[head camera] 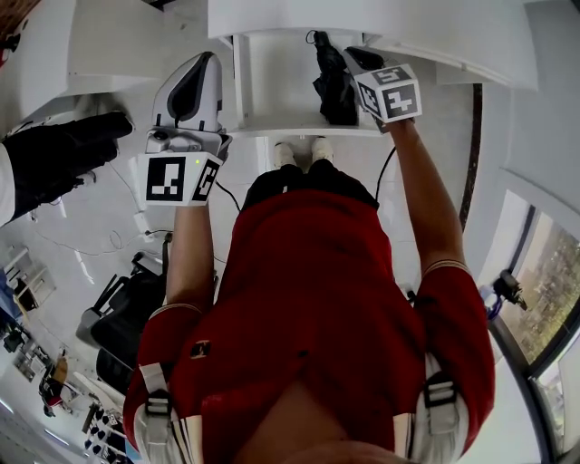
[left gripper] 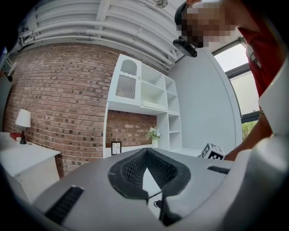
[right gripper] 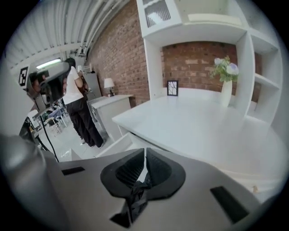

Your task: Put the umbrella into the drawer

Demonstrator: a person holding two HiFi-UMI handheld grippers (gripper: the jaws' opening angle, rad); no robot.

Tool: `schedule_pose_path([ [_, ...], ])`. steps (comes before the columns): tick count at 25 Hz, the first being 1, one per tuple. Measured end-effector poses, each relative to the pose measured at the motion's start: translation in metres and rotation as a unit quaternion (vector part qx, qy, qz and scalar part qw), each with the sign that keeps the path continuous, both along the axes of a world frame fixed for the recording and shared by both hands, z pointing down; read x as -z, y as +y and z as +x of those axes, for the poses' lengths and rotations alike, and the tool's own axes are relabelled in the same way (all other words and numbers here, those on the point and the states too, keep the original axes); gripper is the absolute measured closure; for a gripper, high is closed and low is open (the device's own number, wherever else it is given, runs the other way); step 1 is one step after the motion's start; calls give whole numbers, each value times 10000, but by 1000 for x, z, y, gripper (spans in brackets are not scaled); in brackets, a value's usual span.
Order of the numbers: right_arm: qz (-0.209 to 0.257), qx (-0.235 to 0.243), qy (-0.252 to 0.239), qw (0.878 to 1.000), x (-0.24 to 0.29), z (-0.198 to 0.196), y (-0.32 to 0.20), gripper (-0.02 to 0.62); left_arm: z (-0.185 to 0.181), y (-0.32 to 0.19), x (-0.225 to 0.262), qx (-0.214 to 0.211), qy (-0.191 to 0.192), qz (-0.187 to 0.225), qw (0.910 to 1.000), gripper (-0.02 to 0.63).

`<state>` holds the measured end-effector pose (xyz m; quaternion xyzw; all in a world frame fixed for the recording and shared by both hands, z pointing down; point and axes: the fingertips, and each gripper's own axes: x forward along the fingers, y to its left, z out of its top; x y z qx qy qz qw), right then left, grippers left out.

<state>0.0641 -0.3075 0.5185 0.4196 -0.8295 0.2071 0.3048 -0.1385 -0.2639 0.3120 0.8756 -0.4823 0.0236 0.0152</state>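
In the head view the right gripper (head camera: 358, 62) covers the upper end of the black umbrella (head camera: 333, 91), and the back of the drawer (head camera: 272, 100) is lost under the white countertop (head camera: 272, 18). In the right gripper view only a pinch of the umbrella's fabric shows between the jaws; the rest lies beneath the gripper's body. The framed picture (right gripper: 172, 88) is too small to make out.

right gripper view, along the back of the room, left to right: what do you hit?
person in a white top → table lamp → small picture frame → vase of flowers
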Motion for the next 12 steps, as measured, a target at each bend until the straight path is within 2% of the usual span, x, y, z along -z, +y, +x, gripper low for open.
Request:
schedule_pose_path([
  [5,828,126,-619,9946,72,-11,8,595,22,7,8,-193,47,72,9998,600],
  [12,1754,362,-1563,9713,158,-31,33,597,54,17,18,-494,49,174,9986,600],
])
